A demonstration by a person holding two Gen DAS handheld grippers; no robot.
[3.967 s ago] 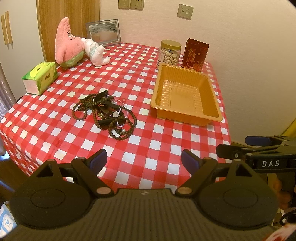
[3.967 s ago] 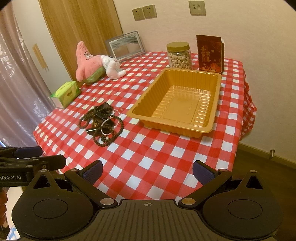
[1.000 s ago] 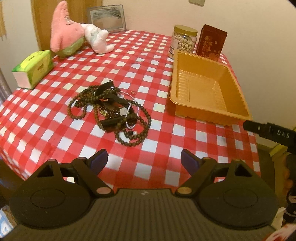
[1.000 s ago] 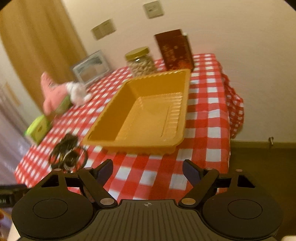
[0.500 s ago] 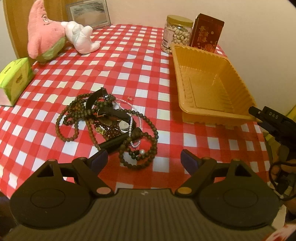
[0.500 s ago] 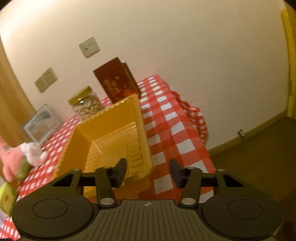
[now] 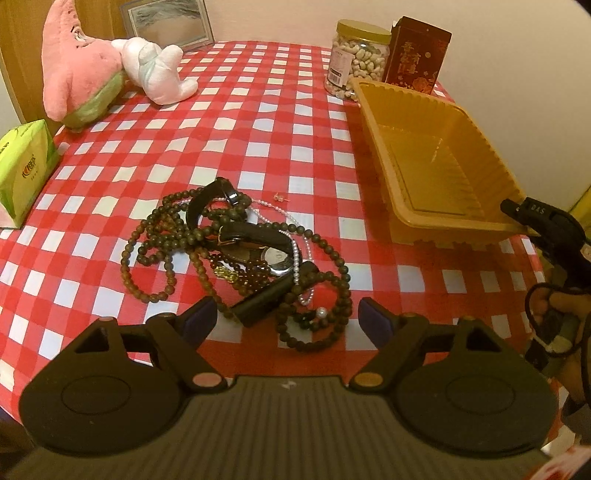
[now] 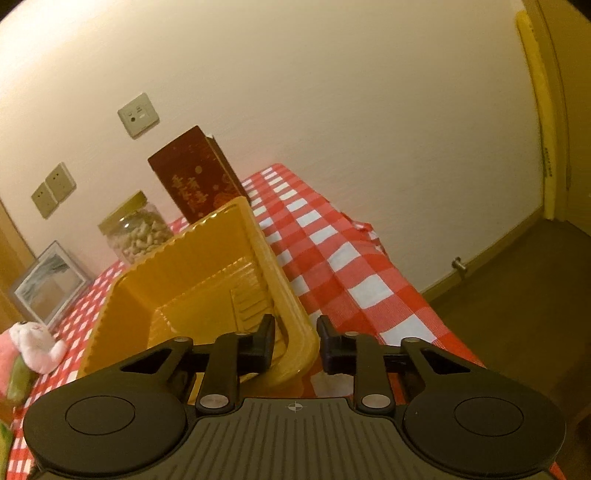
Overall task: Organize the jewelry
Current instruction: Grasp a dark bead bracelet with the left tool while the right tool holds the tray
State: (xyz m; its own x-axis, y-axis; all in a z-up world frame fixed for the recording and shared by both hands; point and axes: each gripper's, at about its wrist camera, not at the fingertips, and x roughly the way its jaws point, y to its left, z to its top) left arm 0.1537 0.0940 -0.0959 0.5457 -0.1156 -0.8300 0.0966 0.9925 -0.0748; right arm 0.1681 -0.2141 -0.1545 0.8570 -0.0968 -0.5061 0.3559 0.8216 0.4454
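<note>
A tangle of dark bead strings, a pearl strand and a black-strapped watch forms the jewelry pile on the red-checked cloth. My left gripper hovers open just above the pile's near end, nothing between its fingers. The orange plastic tray stands empty to the right. My right gripper straddles the tray's near right corner, one finger inside the wall and one outside. Its jaws are closing on the rim, with a sliver of gap still showing. In the left wrist view the right gripper sits at that same corner.
A small pink earring lies beyond the pile. At the back stand a pink plush, a picture frame, a jar of nuts and a red box. A green tissue pack is at the left. The cloth drops off right of the tray.
My left gripper came forward and lower, so the pile now lies right at its fingertips. My right gripper swung to the tray's near corner and its jaws narrowed around the rim.
</note>
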